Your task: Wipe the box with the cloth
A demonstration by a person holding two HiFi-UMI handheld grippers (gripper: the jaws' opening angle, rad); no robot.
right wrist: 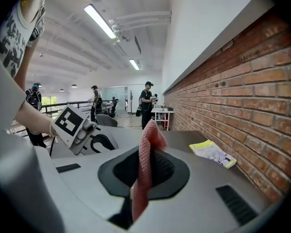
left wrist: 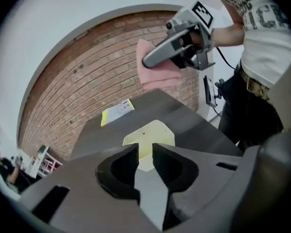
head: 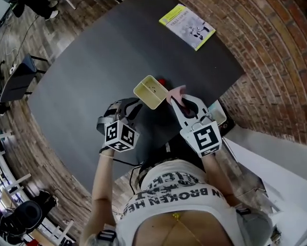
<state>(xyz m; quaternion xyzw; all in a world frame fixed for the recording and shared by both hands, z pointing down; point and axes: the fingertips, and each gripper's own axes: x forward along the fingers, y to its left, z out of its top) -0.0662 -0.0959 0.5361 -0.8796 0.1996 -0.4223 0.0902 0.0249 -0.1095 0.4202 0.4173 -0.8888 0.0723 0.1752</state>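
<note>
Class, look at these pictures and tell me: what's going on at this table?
A person stands at a dark table with a gripper in each hand. The right gripper is clamped on a pink cloth and holds it in the air, above and beside a yellow box on the table. The left gripper points at the box with its jaws slightly apart and nothing between them. The cloth is not on the box yet.

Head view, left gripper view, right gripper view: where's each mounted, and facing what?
Head view: on the person's head, facing steeply down at table, box, left gripper, right gripper; arms, shirt show.
Left gripper view: on the left gripper, along its parted jaws toward box and right gripper; shirt shows.
Right gripper view: on the right gripper, along jaws shut on cloth, toward brick wall; left gripper, arm show.
Shared: all three see the booklet.
</note>
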